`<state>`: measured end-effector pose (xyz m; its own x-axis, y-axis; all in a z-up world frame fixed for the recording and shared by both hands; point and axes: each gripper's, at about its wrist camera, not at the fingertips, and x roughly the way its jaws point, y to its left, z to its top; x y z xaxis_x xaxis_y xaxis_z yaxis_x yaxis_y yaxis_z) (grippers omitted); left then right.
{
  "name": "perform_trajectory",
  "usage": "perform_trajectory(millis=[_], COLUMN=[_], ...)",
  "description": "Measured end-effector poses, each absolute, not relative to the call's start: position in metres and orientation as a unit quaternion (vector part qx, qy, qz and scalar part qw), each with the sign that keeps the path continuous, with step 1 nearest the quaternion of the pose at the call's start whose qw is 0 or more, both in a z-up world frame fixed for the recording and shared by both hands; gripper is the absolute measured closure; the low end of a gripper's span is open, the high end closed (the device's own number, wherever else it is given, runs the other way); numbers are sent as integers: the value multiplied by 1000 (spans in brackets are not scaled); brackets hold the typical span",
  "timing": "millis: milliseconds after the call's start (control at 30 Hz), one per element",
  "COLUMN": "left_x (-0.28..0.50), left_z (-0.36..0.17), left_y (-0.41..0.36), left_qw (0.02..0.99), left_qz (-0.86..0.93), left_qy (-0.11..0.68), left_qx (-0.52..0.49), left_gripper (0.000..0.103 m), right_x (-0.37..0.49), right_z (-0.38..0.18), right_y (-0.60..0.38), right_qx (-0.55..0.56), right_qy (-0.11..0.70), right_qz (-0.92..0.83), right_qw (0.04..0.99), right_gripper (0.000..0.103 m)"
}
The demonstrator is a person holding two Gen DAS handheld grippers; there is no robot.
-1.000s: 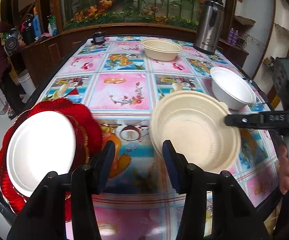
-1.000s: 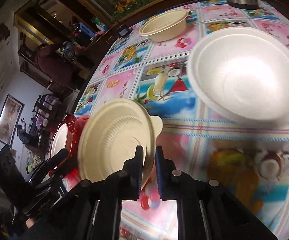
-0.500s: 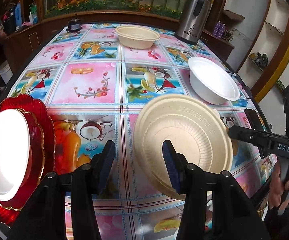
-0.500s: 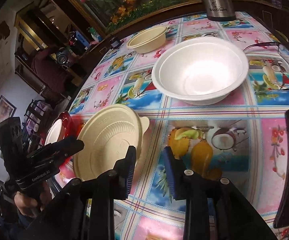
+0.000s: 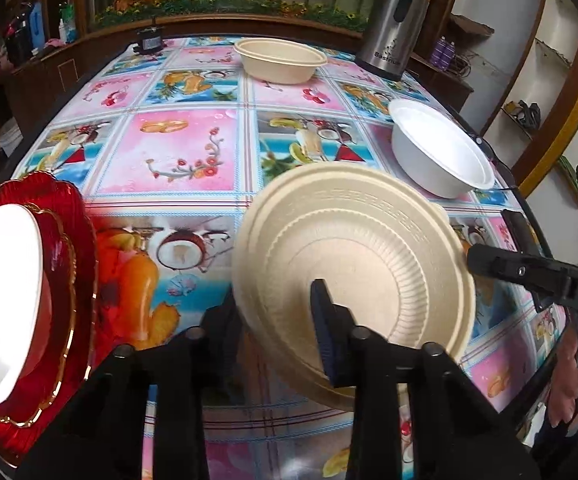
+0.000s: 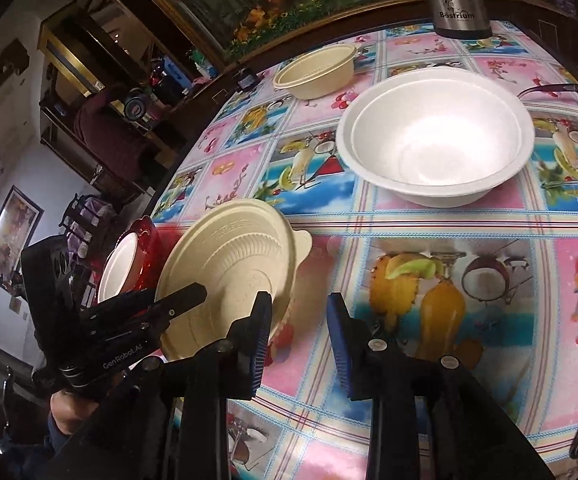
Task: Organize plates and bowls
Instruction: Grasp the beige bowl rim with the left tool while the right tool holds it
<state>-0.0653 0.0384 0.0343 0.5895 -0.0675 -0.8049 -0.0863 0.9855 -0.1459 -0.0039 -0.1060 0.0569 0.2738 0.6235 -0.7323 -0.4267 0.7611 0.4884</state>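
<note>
The beige plate [image 5: 353, 264] has changed carriers. A second ago the right gripper [image 6: 297, 332] was pinched on its rim; half a second ago its jaws had parted, and now they stand spread and empty at the lower centre of the right wrist view, just beside the plate's edge. The left gripper [image 5: 277, 320] has meanwhile slid its jaws over the plate's near rim, one finger across the inner face and the other behind and below; whether they already pinch it or only straddle it, I cannot tell. The plate sits tilted in the lower middle of the left wrist view, over the bench [image 5: 177, 152].

I judge the handover nearly complete. At far left of that view waits a white plate [image 5: 1, 296] stacked on a red gold-rimmed plate [image 5: 77, 264], the likely home for the beige one. The white bowl [image 6: 437, 136] and the beige bowl [image 6: 317, 72] lie unsorted further up the bench.
</note>
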Motion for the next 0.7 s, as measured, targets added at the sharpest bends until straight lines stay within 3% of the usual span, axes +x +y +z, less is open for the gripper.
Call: perform_trajectory(millis=[133,200,233,367,700], left_x=[-65,-66,-67,-69,-71], left_z=[33,34,35,40,45], left_y=[40,38,38,33,28], left_qw=[889,892,894,902,909], left_qz=[8,13,15,23,35], left_qy=[451,447,443,430,414], left_qx=[-78,-69,-65,-44,-19], left_gripper=[88,89,89,89,89], right_x=[-5,-7,-8,-11,-9], right_z=[50,49,48,55,58], right_y=[-91,-86,-84,-81,-84], right_qx=[94,85,78,62,63], right_qy=[515,512,510,496,490], right_qz=[343,339,333,327,321], right_qw=[780,785,789,802,808], right_gripper=[72,77,85,90,91])
